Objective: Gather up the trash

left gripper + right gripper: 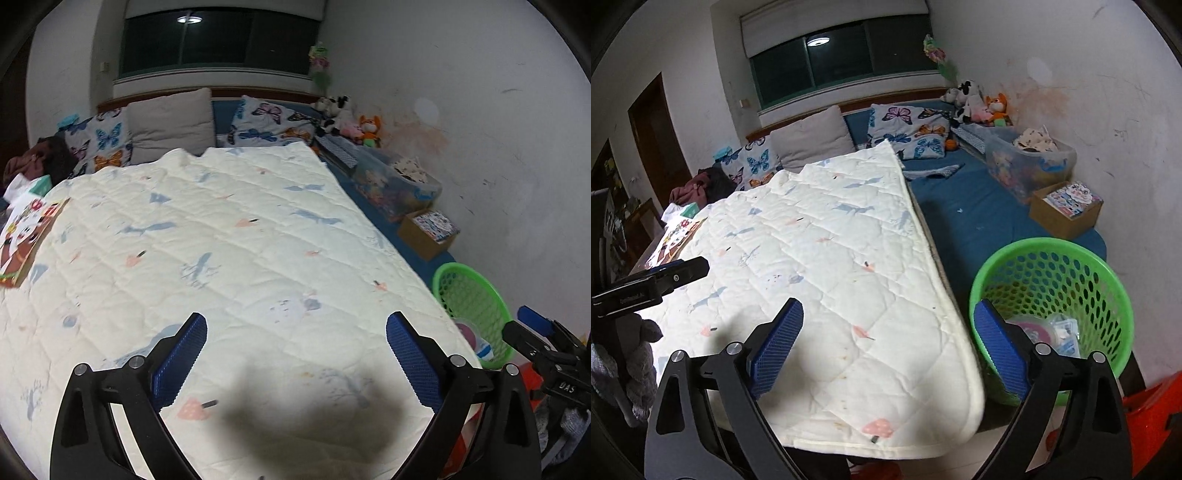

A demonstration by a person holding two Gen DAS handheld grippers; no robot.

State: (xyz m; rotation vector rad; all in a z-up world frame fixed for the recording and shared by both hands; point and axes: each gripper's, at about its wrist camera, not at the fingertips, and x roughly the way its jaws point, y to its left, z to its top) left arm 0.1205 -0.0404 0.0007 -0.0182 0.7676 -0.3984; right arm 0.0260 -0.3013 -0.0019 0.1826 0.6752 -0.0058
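A green mesh basket (1049,245) stands on the floor at the bed's right side, with wrappers and a round lid (1049,330) lying in its bottom. It also shows at the right edge of the left wrist view (476,295). My right gripper (889,306) is open and empty, spanning the corner of the white quilt (831,240) and the basket's near rim. My left gripper (297,319) is open and empty above the quilt (240,240). Each gripper shows in the other's view, the right one (532,332) and the left one (665,275).
On the blue sheet along the right wall sit a cardboard box (1065,206), a clear plastic bin (1027,162) and stuffed toys (982,103). Butterfly pillows (107,140) line the headboard. A picture book (22,240) lies at the quilt's left edge. A red object (1156,410) stands beside the basket.
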